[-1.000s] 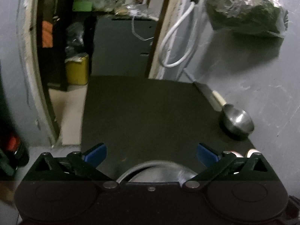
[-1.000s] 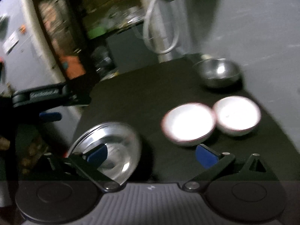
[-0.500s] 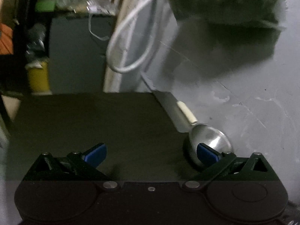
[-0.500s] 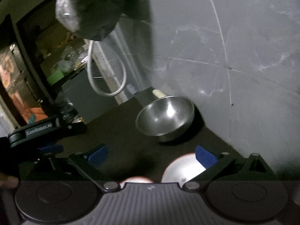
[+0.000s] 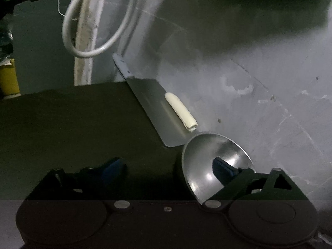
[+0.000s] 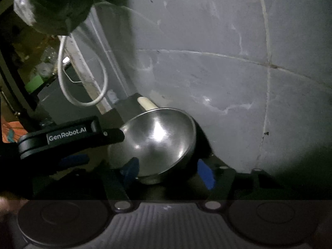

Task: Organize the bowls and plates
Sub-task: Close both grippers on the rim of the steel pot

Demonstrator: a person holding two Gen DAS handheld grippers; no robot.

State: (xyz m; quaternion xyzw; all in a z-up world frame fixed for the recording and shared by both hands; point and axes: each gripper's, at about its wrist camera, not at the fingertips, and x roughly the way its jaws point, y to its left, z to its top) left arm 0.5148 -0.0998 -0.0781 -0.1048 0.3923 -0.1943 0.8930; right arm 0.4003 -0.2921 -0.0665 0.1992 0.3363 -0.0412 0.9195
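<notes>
Both grippers closing in on the steel bowl [image 6: 153, 143] by the wall.
Right gripper [image 6: 168, 171] straddles its base, left gripper [image 5: 166, 167] its rim; neither grasps yet, so close gently.

Steel bowl [image 5: 207, 166]: near rim hidden behind left tongs [image 5: 169, 166]. Hanging bag [image 6: 54, 6]: dark, blurred, contents unreadable. Shelf clutter [image 6: 39, 70] too small to tell.

Both fisheye views are dim and slightly soft, black vignette at the corners, a heavy shadow on the grey wall [image 5: 259, 78] toward twelve o'clock, and small glints on the steel bowl [image 6: 153, 143] near centre.
</notes>
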